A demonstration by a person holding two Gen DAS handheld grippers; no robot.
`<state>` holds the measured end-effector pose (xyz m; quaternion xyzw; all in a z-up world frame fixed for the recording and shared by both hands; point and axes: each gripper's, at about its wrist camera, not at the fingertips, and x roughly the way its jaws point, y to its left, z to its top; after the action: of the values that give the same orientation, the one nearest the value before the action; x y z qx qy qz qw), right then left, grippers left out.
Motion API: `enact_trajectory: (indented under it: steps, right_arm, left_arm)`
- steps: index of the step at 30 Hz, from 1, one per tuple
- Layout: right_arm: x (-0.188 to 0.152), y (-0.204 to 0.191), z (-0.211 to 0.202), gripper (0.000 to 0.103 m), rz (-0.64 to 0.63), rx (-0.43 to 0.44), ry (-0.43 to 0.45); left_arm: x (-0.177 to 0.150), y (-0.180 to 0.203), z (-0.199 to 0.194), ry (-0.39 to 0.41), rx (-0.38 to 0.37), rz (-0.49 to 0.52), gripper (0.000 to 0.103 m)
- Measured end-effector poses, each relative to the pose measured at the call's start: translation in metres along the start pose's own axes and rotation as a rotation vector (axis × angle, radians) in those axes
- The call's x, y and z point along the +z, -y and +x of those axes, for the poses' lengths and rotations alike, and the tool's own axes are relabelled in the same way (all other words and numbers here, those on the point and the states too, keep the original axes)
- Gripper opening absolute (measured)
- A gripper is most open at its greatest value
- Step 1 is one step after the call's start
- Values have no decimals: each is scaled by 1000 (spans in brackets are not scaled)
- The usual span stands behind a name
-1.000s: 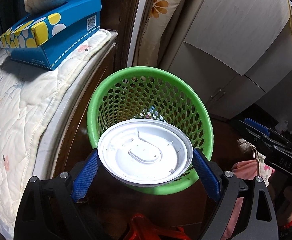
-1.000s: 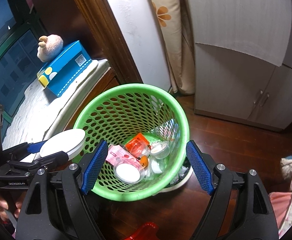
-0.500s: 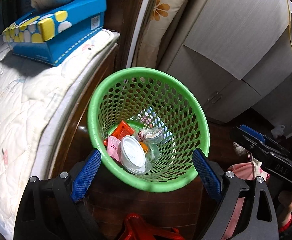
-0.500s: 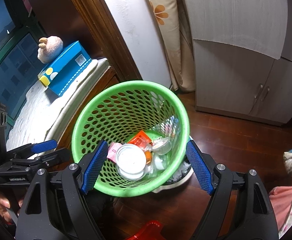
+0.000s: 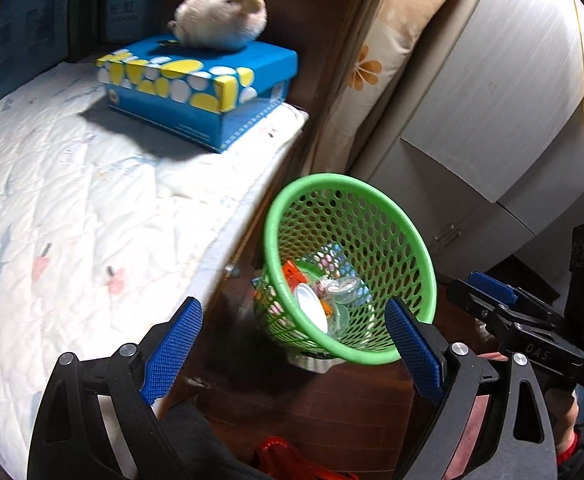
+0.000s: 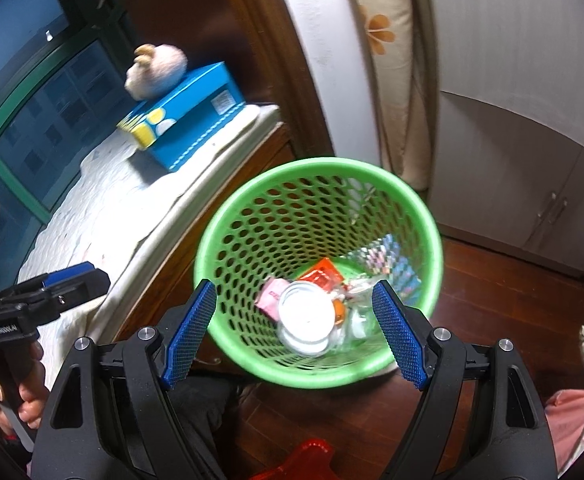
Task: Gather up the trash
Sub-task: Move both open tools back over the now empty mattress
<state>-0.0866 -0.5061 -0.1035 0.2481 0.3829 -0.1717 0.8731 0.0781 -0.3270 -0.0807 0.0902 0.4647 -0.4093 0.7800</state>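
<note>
My left gripper [image 5: 292, 344] has its blue-padded fingers [image 5: 172, 350] spread wide apart with nothing between them, and from its camera I look down at the edge of a white quilted mattress [image 5: 72, 220] on the left and the green perforated basket [image 5: 372, 354] on the dark wooden floor [image 5: 332, 412] just beside it. My right gripper [image 6: 294, 334] is likewise wide apart and empty, hanging above the basket so that its mouth sits between the two pads in that view. The trash lies at the bottom of the basket: a white round plastic lid [image 6: 306, 316] on top of the heap, touching a pink packet [image 6: 270, 294] on one side and an orange-red wrapper [image 6: 324, 274] behind it, with clear plastic cups and a shiny patterned wrapper [image 6: 388, 262] towards the far wall of the basket. From the left camera the same lid [image 5: 312, 310] shows edge-on, leaning against the near inner wall. On the mattress stands a blue tissue box with yellow and white spots [image 5: 204, 88], and a small plush toy [image 5: 220, 20] rests on top of it. Behind the basket I see a cream curtain with orange flowers [image 5: 364, 68] and pale cabinet doors [image 6: 512, 160]. A red plastic object [image 6: 308, 456] peeks in at the bottom edge; I cannot tell what it is.
</note>
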Motion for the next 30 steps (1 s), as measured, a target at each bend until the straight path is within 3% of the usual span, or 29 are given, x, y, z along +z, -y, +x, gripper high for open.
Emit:
enact_trajectory:
  steps: [30]
  right_arm:
    - [-2,-144,17,98,-265,149,-1]
  left_arm:
    - [-48,-115,-111,179,281,-233,94]
